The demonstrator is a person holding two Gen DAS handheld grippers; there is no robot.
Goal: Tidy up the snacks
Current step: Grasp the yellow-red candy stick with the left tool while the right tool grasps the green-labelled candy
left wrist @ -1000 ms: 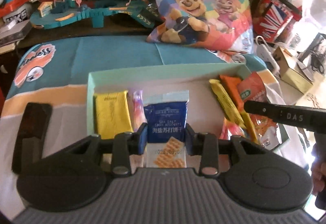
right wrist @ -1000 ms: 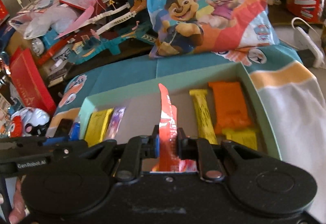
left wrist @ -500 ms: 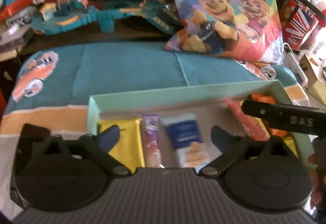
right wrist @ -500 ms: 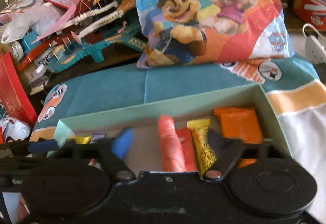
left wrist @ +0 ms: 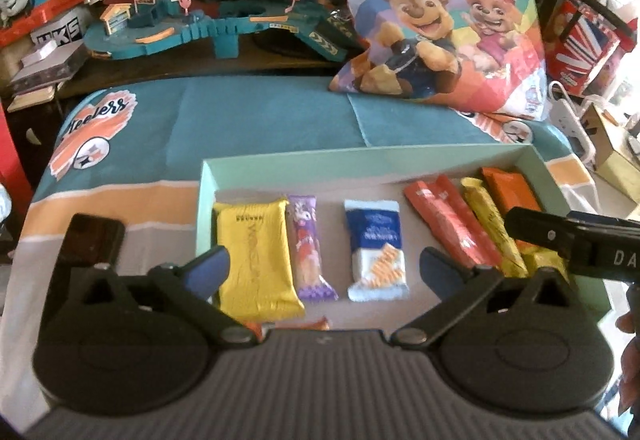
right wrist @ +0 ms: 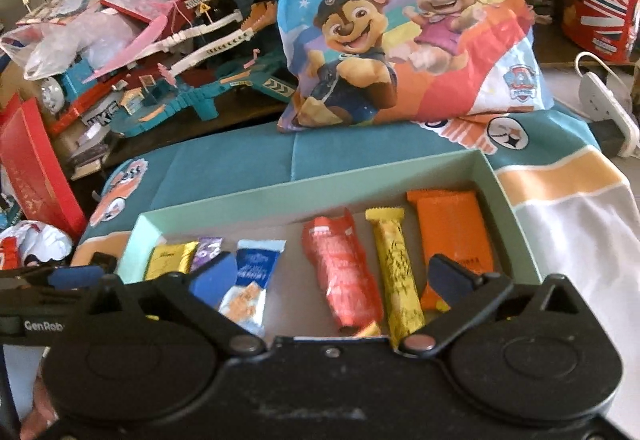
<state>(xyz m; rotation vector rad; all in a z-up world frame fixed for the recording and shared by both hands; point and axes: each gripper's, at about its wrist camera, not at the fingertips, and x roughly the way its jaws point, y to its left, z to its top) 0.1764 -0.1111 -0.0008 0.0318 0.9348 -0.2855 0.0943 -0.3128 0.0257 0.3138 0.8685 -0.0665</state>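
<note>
A mint-green box point(left wrist: 360, 159) on the cloth-covered table holds a row of snacks. From left to right lie a yellow packet point(left wrist: 256, 260), a purple bar point(left wrist: 308, 244), a blue cracker packet point(left wrist: 376, 240), red packets point(left wrist: 448, 224), a yellow bar point(left wrist: 488, 224) and orange packets point(left wrist: 512, 187). My left gripper point(left wrist: 323, 264) hovers over the purple bar and the blue packet. Its jaws are opening, and the pads touch neither. My right gripper point(right wrist: 330, 272) hangs over the red packet point(right wrist: 344, 268) and the yellow bar point(right wrist: 396, 272). Its jaws are opening too, with no pad on either.
A big cartoon-dog snack bag point(right wrist: 400, 19) leans at the table's far edge. A toy track set point(left wrist: 200, 19) and boxes crowd the back left. A black phone point(left wrist: 92, 240) lies left of the box. A white power strip point(right wrist: 608, 107) sits at the right.
Both grippers went from shut to wide open. The left let go of the blue cracker packet and the right let go of the red packet; both packets now lie flat in the box.
</note>
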